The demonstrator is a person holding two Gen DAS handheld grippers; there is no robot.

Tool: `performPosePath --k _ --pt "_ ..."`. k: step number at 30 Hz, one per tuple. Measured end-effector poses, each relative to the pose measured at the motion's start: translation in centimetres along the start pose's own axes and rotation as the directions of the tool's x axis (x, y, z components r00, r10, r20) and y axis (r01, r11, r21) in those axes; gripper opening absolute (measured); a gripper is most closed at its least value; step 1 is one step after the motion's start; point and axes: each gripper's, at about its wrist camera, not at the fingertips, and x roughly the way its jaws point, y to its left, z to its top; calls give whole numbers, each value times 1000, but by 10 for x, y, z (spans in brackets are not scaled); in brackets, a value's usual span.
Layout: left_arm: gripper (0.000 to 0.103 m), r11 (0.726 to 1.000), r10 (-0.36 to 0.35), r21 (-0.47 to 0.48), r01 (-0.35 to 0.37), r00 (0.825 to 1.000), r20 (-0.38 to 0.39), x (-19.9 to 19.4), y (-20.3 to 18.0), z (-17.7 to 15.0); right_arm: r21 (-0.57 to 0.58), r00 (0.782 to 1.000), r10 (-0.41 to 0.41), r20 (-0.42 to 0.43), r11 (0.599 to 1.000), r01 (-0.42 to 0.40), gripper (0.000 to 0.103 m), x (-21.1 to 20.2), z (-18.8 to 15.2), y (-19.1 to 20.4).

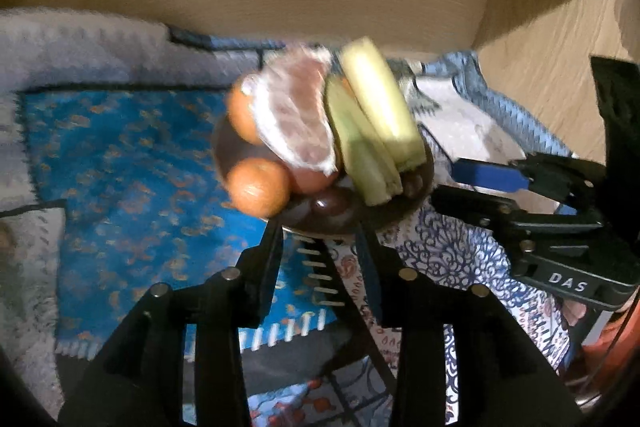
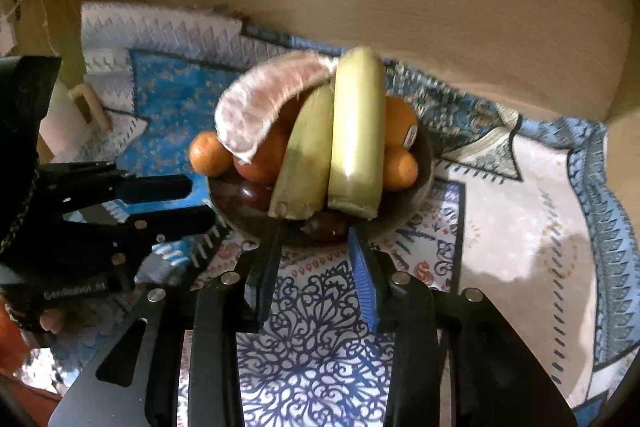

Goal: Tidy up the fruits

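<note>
Approaching a full bowl [image 2: 424, 187] from two sides. It sits on a patterned cloth [image 2: 320, 327], just ahead of the right gripper [image 2: 316, 235], whose jaws stand spread and empty at the near rim. Left gripper [image 1: 320, 227] likewise spread, empty, its tips at the rim; from the right wrist it shows left of the bowl. Contents: two bananas [image 2: 352, 131] stacked on top, a peeled pomelo wedge [image 2: 256, 107] leaning against them, several oranges [image 2: 208, 153], dark fruit underneath. Judgement: step is selecting the first fruit. Next move calls for lifting a top piece, banana or wedge, without toppling the pile; the wedge looks soft, so a gentle pinch.
</note>
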Motion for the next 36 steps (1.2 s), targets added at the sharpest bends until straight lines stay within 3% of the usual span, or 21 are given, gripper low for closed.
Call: performPosePath --k 3,7,9,12,17,22,26,30,32,36 --pt "38 999 44 1 -45 995 87 -30 0 3 -11 997 -25 74 1000 26 32 -28 4 8" --pt "38 996 91 -12 -91 969 231 -83 -2 5 -18 980 -47 191 999 51 32 -73 11 19" --pt "38 994 109 -18 -109 949 297 -109 -4 6 -16 968 -54 246 998 60 32 -93 12 23" --pt "38 990 140 -28 -140 905 403 -152 -13 2 -9 940 -70 333 997 78 32 -127 12 30" --pt "38 987 152 -30 -159 846 512 -201 -32 -6 2 893 -84 442 996 93 32 -172 7 42" --pt "58 982 173 -41 -184 800 574 -235 -45 -21 10 854 -83 514 996 91 34 -202 2 55" --pt "68 979 184 -39 -202 779 599 -250 -51 -31 21 824 -102 558 994 108 60 -218 -10 66" --pt "87 977 192 -46 -207 767 612 -259 -56 -42 27 804 -121 582 991 130 75 -228 -18 76" --pt "91 976 196 -53 -209 761 619 -263 -56 -46 36 793 -134 595 989 141 85 -231 -20 79" --pt "100 974 206 -62 -217 745 634 -270 -58 -54 51 777 -160 608 985 163 94 -236 -28 84"
